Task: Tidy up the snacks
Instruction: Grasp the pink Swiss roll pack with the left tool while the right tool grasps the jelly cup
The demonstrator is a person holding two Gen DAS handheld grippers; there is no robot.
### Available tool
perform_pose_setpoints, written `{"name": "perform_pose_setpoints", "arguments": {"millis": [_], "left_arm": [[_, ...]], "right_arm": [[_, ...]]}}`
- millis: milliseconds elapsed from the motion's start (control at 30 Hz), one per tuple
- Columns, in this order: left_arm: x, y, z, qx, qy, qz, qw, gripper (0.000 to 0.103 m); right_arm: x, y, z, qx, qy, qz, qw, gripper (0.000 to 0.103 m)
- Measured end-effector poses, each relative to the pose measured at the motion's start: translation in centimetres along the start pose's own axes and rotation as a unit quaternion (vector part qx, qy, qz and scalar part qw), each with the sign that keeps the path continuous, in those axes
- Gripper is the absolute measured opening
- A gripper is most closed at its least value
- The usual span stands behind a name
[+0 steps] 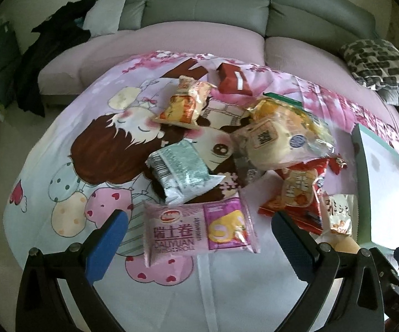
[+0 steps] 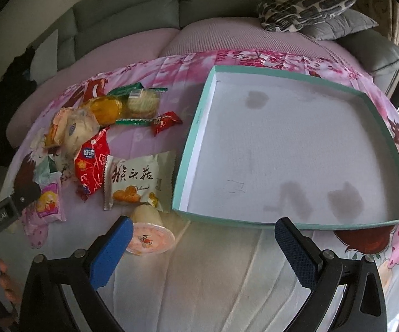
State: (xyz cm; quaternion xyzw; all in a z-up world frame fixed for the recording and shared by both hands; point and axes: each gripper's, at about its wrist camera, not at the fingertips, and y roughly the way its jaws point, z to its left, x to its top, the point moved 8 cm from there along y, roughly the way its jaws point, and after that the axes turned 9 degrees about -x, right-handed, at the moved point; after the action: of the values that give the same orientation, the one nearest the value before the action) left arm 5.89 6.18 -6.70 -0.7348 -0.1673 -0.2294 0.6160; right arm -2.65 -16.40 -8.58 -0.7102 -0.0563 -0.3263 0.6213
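Left wrist view: I am holding the left gripper (image 1: 196,238) low over the surface, its fingers spread wide and grasping nothing. The pink swiss roll packet (image 1: 199,228) is lying flat directly between them at 12 o'clock. I am judging it light, soft and crushable, with slick film; the safest hold looks to be across its short width, squeezed gently. At 11 o'clock beyond it the silver-green packet (image 1: 181,170) is resting, and at 1 o'clock a pile of wrapped buns (image 1: 282,141) is sitting.

Right wrist view: I am keeping the right gripper (image 2: 202,246) level and pointed forward, fingers likewise parted and empty. The teal-rimmed box (image 2: 196,127) is sitting at 1 o'clock, holding no snacks. A jelly cup (image 2: 151,239) is lying on its side just beside the left finger at 11 o'clock; it looks rigid but slippery. The mushroom biscuit packet (image 2: 135,182) is lying further out at 11 o'clock, touching the box wall.
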Motion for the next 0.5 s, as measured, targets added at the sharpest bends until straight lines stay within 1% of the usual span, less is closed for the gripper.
{"name": "perform_pose_setpoints", "arguments": {"millis": [133, 233, 333, 367, 433, 500], "left_arm": [[-0.4, 0.9, 0.5, -0.020, -0.020, 0.012, 0.9995, 0.103], [-0.7, 1.4, 0.1, -0.028, -0.017, 0.019, 0.9993, 0.103], [-0.8, 2.0, -0.4, -0.034, -0.009, 0.022, 0.9991, 0.103], [-0.9, 2.2, -0.4, -0.036, -0.009, 0.025, 0.9990, 0.103], [-1.1, 2.6, -0.5, -0.041, -0.009, 0.030, 0.9987, 0.103], [-1.1, 2.8, -0.2, -0.038, -0.014, 0.030, 0.9987, 0.103]], "right_arm": [[-0.1, -0.3, 1.0, 0.020, -0.010, -0.001, 1.000, 0.103], [-0.4, -0.2, 1.8, 0.027, -0.023, 0.005, 0.999, 0.103], [-0.7, 0.4, 2.7, 0.046, -0.025, 0.022, 0.998, 0.102], [-0.8, 0.6, 2.9, 0.048, -0.027, 0.026, 0.998, 0.101], [-0.9, 0.9, 3.4, 0.047, -0.032, 0.031, 0.998, 0.095], [-1.0, 1.2, 3.9, 0.049, -0.035, 0.035, 0.998, 0.094]]}}
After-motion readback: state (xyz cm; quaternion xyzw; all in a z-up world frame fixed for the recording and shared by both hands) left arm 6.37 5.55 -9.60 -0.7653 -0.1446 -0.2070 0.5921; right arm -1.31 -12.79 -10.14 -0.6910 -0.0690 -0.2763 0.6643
